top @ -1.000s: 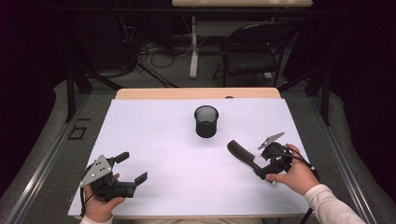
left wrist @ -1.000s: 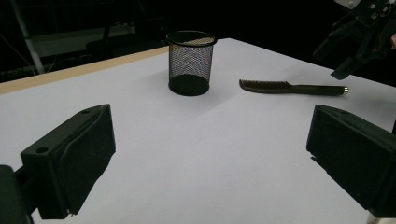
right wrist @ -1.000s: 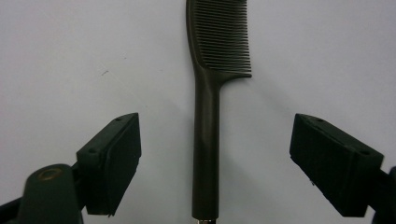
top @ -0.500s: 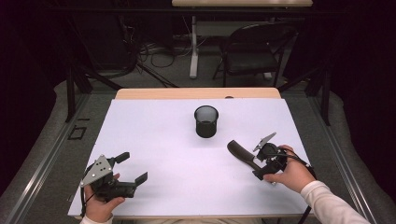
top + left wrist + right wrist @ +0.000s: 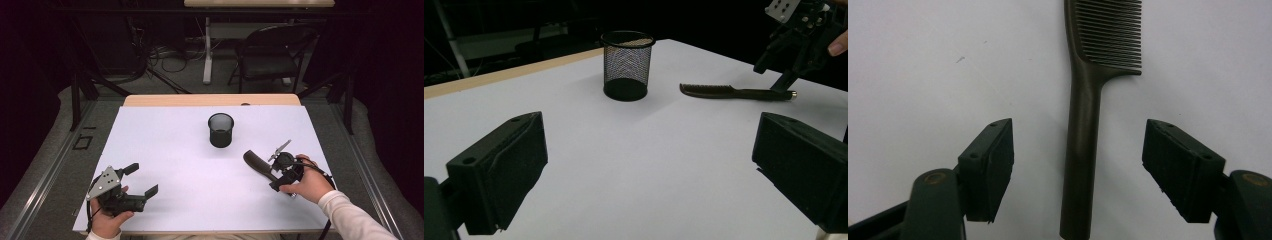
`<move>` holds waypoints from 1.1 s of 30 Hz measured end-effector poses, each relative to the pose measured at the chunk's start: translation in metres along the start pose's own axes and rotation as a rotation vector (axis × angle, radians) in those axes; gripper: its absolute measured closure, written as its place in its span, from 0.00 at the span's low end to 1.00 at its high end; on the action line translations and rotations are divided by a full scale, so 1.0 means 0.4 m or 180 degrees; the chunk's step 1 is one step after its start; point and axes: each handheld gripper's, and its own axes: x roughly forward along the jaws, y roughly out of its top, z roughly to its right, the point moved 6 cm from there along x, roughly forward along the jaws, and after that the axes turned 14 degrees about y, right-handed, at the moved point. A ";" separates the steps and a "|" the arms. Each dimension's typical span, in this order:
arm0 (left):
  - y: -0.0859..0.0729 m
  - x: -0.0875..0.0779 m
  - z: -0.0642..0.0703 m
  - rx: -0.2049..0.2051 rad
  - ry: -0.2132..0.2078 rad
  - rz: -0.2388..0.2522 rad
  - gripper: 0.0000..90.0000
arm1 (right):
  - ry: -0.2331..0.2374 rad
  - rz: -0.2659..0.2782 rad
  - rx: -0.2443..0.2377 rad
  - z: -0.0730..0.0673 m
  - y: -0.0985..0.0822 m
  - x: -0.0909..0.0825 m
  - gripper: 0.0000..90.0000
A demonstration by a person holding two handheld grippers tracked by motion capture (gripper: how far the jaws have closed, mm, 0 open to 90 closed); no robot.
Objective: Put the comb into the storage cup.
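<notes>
Comb [image 5: 1083,150] lies flat on the white table [image 5: 165,150], right of the mesh cup [image 5: 221,130]; right gripper [image 5: 1078,170] straddles its handle, jaws closing but not touching; left gripper [image 5: 142,180] rests wide open, empty.

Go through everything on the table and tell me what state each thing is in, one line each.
Comb: lying flat on the table, handle between the right gripper's jaws, not yet clamped.
Mesh cup: upright, open end up, apart from the comb.
Right gripper: open, jaws have just been closing, either side of the comb's handle.
Left gripper: open, nothing between its jaws, held low at the near left of the table.
</notes>
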 end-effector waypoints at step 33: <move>-0.002 0.001 0.000 0.0006 -0.0008 -0.0021 0.01 | 0.0176 -0.0299 0.0051 0.020 0.014 0.046 0.47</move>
